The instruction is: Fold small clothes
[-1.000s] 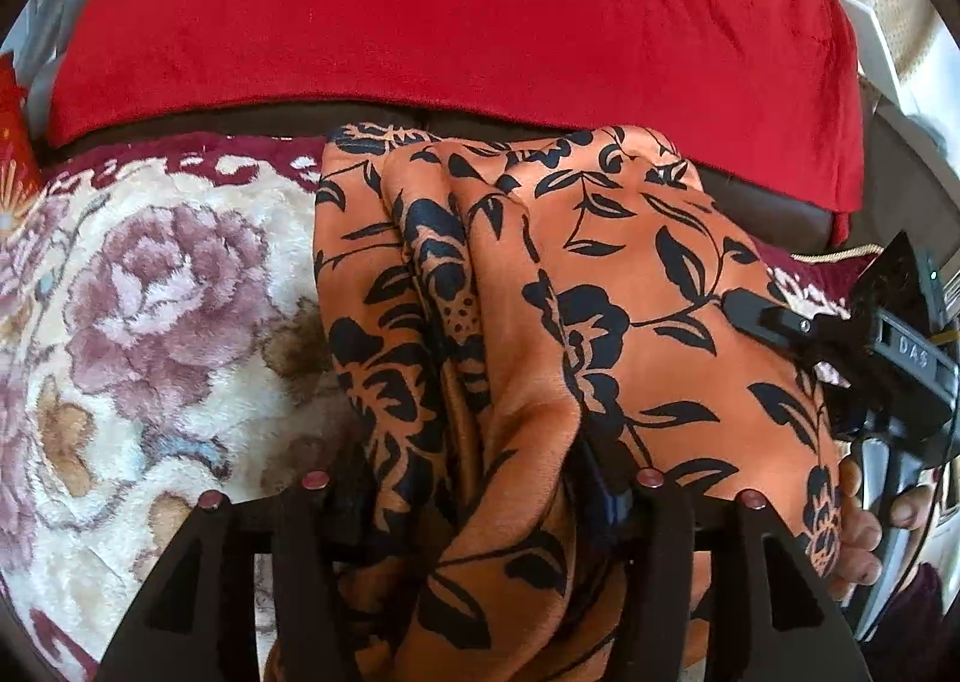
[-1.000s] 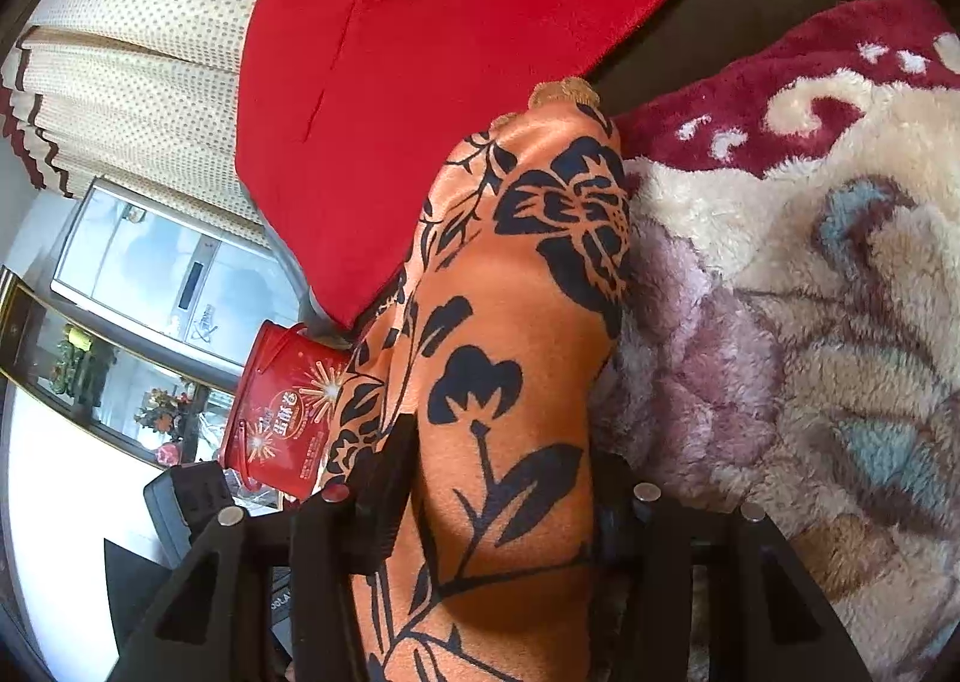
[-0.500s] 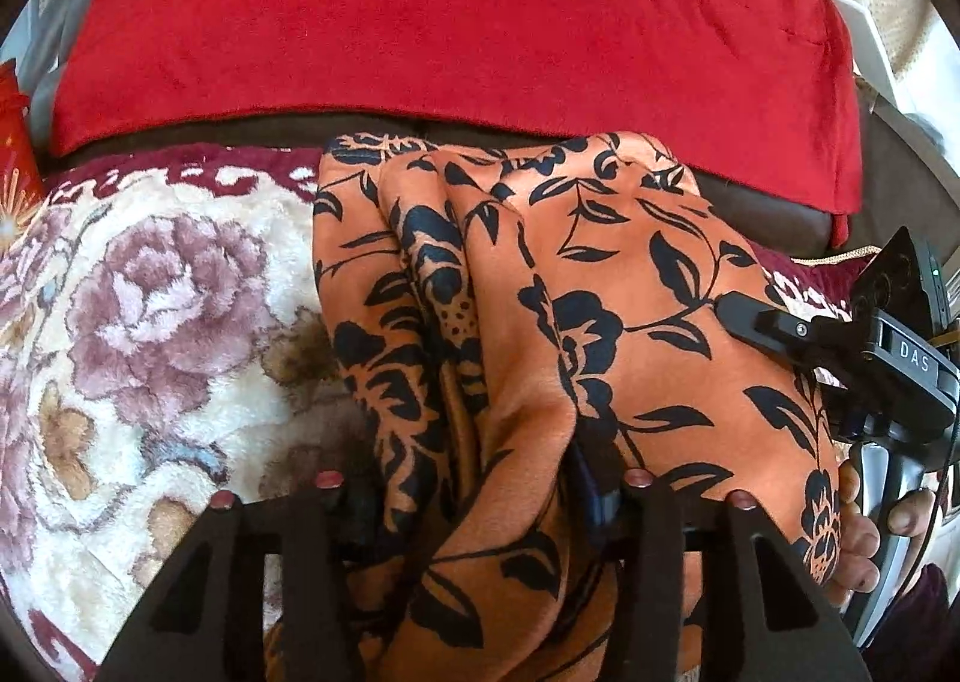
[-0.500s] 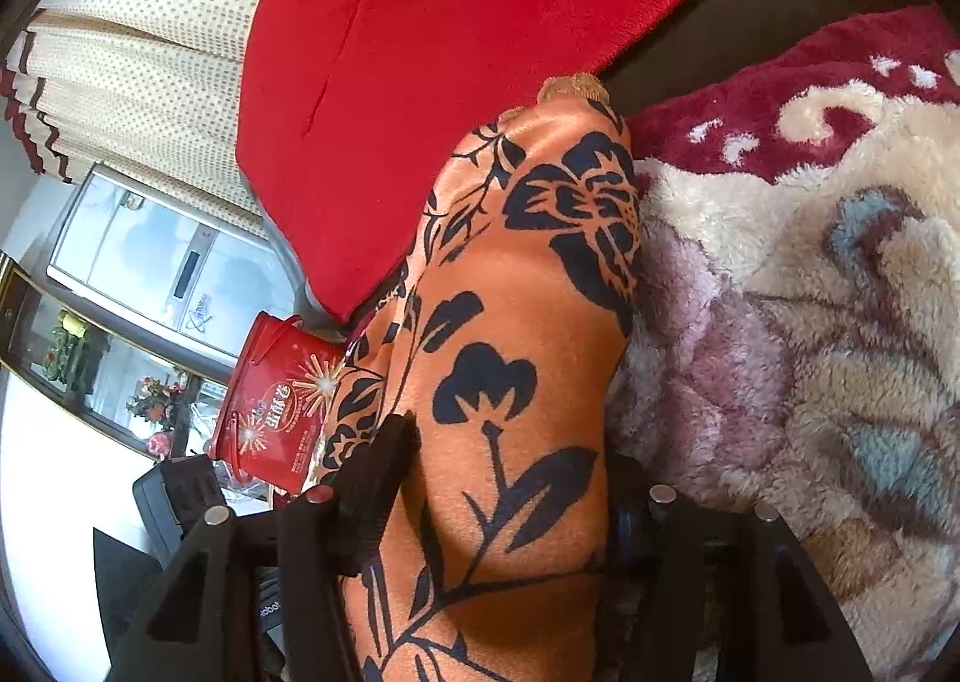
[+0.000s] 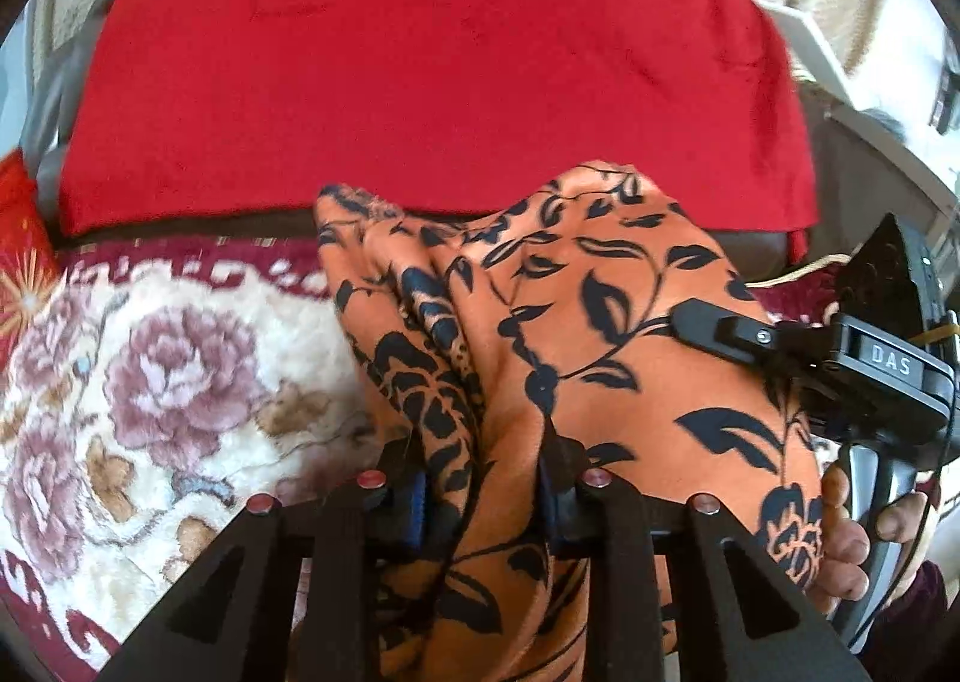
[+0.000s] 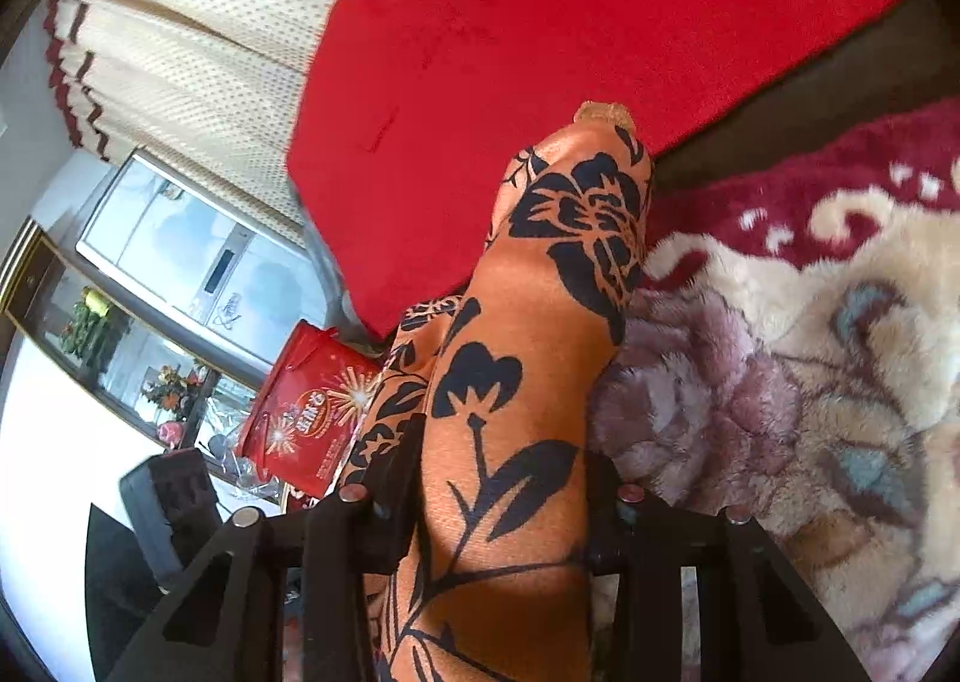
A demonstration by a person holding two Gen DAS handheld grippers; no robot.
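**Twice pinched, now going up**

Nearest, at the left claw (image 5: 480, 466): closing in from a wider gap a second ago, with a bunched ridge of the orange floral garment (image 5: 600, 322) between the fingers and squeezed by them. Same at the right claw (image 6: 504, 466): closing as well, pressed on both sides against a broad band of that cloth. From the left view, carried by a hand (image 5: 846, 550) at the garment's right edge, with one finger laid over the print.

Farther out: near end raised off the plush floral blanket (image 5: 150, 382) compared with a second ago. Far end now overlapping the red cushion (image 5: 420, 81) in view instead of lying below it. Cannot tell whether the far corner touches the blanket.

Judged from that: finished with gathering, started on the lift. Probably next, carrying the held edge over toward the far one to lay a fold. Worth watching for smooth cloth sliding out of the narrow left pinch.
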